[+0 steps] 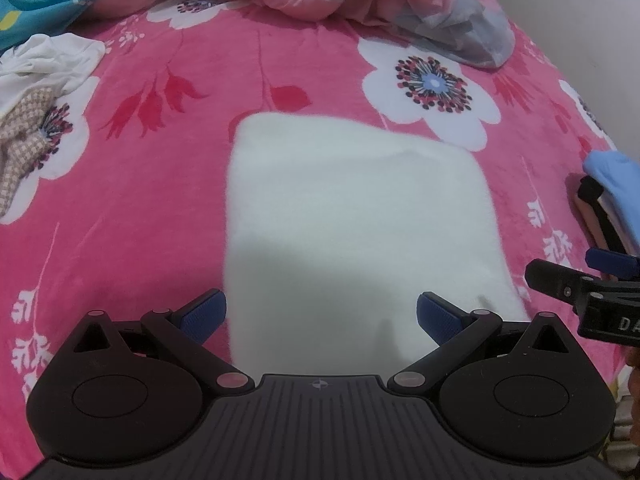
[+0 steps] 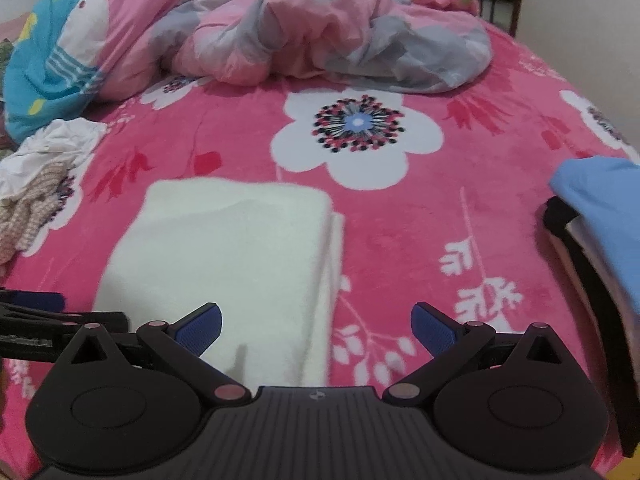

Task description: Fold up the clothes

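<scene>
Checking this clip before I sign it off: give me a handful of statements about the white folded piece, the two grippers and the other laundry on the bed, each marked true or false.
1. The white folded garment lies flat on the pink floral blanket. True.
2. The right gripper is clamped on the garment's edge. False: its jaws stand wide open, pads clear of the cloth.
3. The left gripper is open with nothing between its pads. True.
4. The unfolded pile of white and checked clothes sits on the right side of the bed. False: it is at the left edge in both views.
5. A light blue garment tops a stack at the right. True.
</scene>
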Tool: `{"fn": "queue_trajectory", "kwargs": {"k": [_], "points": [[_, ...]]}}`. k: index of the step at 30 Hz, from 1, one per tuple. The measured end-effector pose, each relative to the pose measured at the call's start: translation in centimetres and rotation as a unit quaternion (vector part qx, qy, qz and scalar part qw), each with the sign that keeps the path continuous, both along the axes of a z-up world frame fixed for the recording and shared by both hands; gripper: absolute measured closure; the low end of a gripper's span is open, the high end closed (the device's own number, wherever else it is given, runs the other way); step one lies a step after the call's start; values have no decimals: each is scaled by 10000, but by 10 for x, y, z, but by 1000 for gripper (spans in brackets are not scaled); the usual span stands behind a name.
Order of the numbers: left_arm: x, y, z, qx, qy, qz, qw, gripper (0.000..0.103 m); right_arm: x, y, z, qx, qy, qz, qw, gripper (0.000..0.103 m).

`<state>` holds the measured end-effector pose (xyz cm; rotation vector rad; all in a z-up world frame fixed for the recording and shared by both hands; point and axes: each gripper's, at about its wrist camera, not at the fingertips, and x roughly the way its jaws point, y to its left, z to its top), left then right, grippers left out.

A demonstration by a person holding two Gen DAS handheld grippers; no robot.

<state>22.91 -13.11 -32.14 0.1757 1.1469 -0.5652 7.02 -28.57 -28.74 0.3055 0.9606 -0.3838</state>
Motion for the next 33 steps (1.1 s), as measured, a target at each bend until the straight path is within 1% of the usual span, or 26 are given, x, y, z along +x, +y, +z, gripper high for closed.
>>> {"fn": "queue_trajectory", "kwargs": {"k": [6,9,13,16,20,25,27,30,33], "points": [[1,2,0,-16,-18,35,10000,0,0,4,-2,-564,75,157,9983,0],[1,2,0,-8,-10,55,10000,0,4,6,-6,-898,377,140,9951,0],[3,3,0,-47,-4,53,10000,0,7,4,-9,-885,528,250,9944,0],[4,2,-1,-37,-3,54,10000,0,5,4,-6,-932,414,237,9945,0],[4,2,-3,-38,1,83,10000,1,2,-2,-1,-895,310,26,9955,0],[8,5,-3,-104,-27,320,9994,1,2,-2,0,-1328,478,-67,9900,0],[10,7,-3,-174,-6,439,9989,1,0,-2,1,-1272,433,11,9909,1],[11,8,-3,-246,30,468,9986,1,-1,-1,2,-1115,325,235,9930,1],[9,7,-2,-192,-100,406,9989,1,0,1,3,-874,187,496,9948,5]]}}
